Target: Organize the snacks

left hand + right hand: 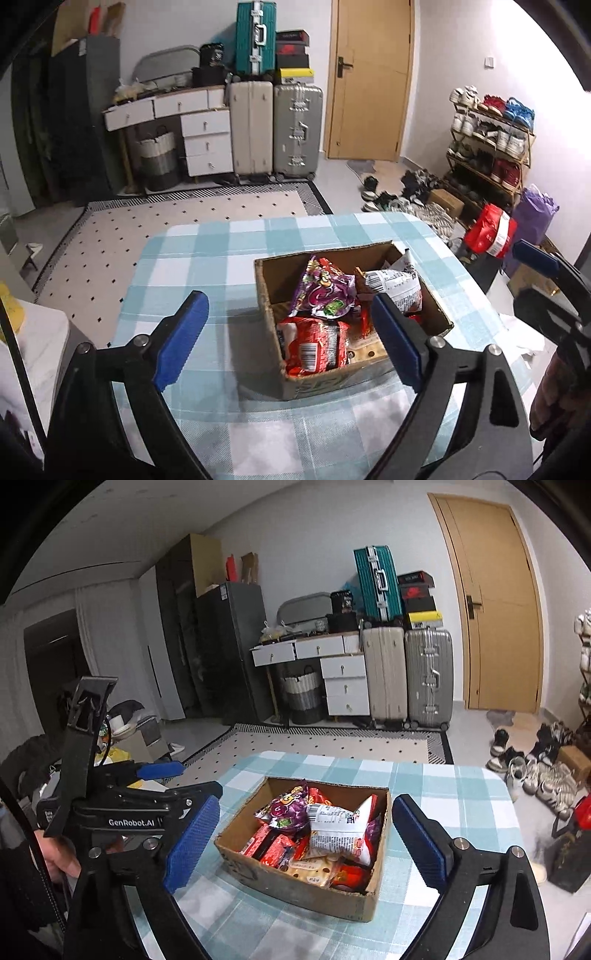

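Both our grippers hang over the near end of the checked tablecloth [207,236], fingers spread wide, nothing between them. Left gripper [291,336] sits low, its right pad overlapping the cardboard box [321,384] in view, so we can't tell if it touches the rim. Right gripper [306,843] brackets the same box, clear of both side walls. Snacks are already in the box: purple bag [290,806] and white bag [338,832] on top, red packets [273,849] below, lower layers hidden, labels unreadable. Box sits just inside the table's right edge; bare cloth left and beyond it. Right gripper holds a red packet [489,230] in the left view, though its own camera shows empty fingers. Past the table: dotted rug [332,742], suitcases [428,675], door [495,605].
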A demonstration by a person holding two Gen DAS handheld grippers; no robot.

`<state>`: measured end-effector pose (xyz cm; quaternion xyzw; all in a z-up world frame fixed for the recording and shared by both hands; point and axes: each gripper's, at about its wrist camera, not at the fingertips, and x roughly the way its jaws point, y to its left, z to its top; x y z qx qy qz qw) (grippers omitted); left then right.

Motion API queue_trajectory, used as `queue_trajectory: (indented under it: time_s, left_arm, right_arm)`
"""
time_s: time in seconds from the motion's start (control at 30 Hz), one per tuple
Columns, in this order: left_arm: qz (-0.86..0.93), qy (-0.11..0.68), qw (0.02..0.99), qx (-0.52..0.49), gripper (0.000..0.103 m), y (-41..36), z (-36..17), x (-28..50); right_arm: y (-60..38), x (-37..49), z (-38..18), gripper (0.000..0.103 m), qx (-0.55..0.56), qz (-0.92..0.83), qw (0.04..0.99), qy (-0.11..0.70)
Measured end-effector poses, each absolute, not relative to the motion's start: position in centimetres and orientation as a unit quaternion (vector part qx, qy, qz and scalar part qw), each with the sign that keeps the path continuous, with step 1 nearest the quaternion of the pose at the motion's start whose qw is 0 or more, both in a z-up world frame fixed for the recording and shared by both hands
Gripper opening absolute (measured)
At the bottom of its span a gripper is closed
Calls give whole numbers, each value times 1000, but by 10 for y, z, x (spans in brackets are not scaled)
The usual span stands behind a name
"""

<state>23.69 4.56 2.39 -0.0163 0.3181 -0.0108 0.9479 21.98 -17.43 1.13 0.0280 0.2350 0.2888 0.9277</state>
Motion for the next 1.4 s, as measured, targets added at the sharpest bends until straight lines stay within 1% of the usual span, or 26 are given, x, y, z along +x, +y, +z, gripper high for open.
queue_trajectory:
  time_s: [0.03,0.1,0.3,0.8,1.0,1.23,1.4]
  left_arm:
    - [-9,315,949,-17,93,47,25,234]
    - [-2,303,953,-18,102,50,28,221]
    - [15,259,966,-18,102,53,28,186]
    - [43,165,985,10,102,58,-6,124]
    - [43,129,990,-23,102,71,-27,103]
    - [60,119,991,10,102,69,-57,100]
    - [63,138,988,-5,102,74,-76,110]
  right_arm:
    - [-175,215,12,97,26,289,929,231]
    - [-175,207,11,98,21,290,931,221]
    - [-181,184,4,99,2,276,944,181]
    - [-191,138,-33,99,-3,260,954,147]
    - [-188,121,-47,99,-19,250,959,130]
    - [-195,122,-70,99,-19,232,963,134]
    - [-197,126,-85,99,-18,223,965,135]
